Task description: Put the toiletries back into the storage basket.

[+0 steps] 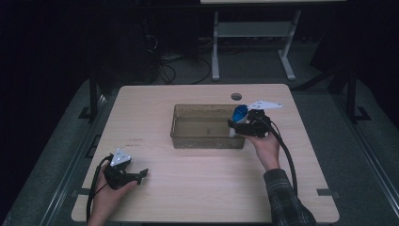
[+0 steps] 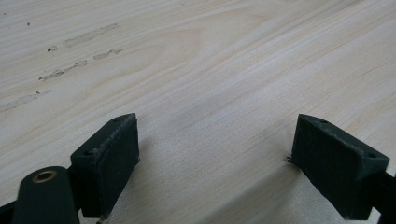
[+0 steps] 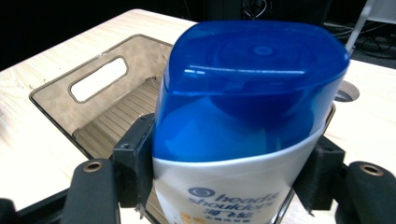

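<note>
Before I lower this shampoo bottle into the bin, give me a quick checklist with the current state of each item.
1. Right gripper clamped on shampoo bottle, pads on both sides: ok.
2. Bottle upright, blue cap on top: ok.
3. Bottle over the clear bin, at its right end: ok.
4. Bin floor below free of other items: ok as far as visible.
5. Bottle bottom clear of the bin rim: cannot tell.
6. Left gripper open, resting on table away from bin: ok.
</note>
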